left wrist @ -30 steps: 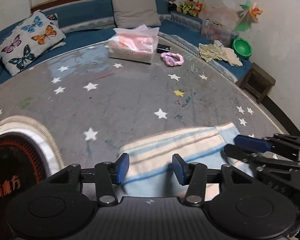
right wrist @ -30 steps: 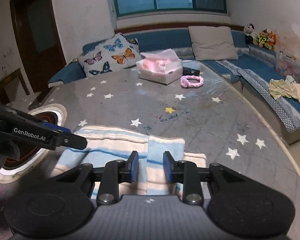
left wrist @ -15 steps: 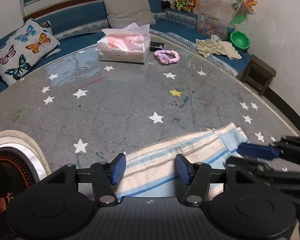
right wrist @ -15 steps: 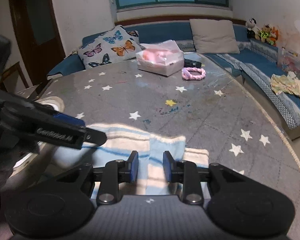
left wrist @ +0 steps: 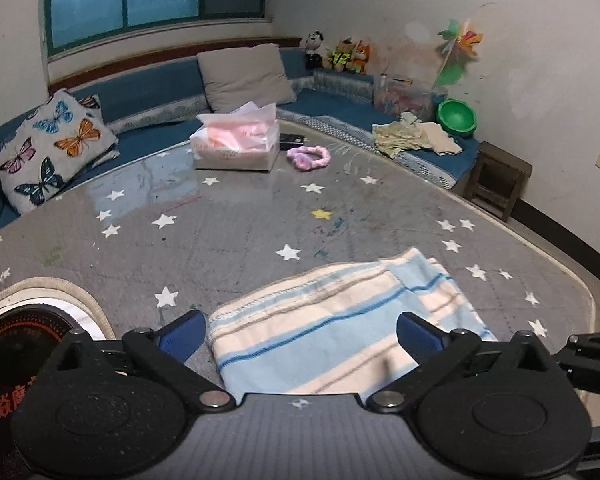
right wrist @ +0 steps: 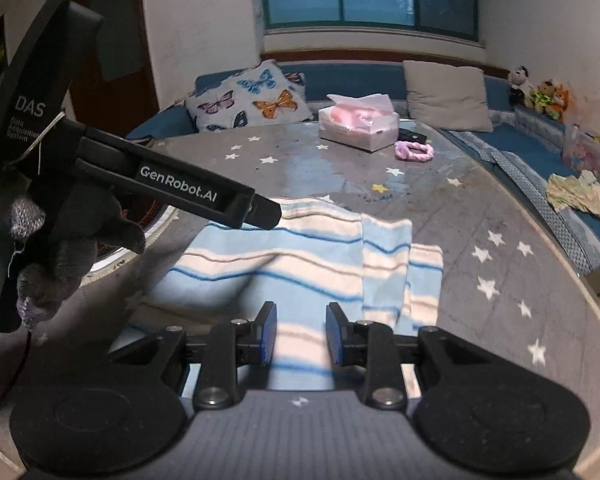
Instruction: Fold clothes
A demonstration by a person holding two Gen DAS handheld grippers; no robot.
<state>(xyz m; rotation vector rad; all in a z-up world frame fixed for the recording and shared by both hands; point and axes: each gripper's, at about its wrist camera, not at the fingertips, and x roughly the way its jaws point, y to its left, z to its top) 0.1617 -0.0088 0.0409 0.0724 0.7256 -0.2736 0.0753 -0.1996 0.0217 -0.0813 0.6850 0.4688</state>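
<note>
A blue, cream and tan striped cloth (left wrist: 340, 320) lies folded flat on the grey star-patterned table (left wrist: 240, 232). My left gripper (left wrist: 300, 336) hangs above its near edge with the jaws wide open and nothing between them. In the right wrist view the same cloth (right wrist: 300, 264) lies in front of my right gripper (right wrist: 301, 334), whose jaws stand a little apart over the near edge of the cloth, holding nothing. The left gripper (right wrist: 260, 212) shows there as a black arm above the cloth's far left corner.
A pink tissue box (left wrist: 236, 144), a pink scrunchie (left wrist: 308, 157) and a black remote (left wrist: 290, 140) sit at the table's far side. A round stove plate (left wrist: 28, 328) lies at the left. A blue sofa with a butterfly pillow (left wrist: 48, 148) rings the table.
My left gripper has opened wide and risen above the cloth. The right gripper has lifted slightly. The cloth lies released on the table.
</note>
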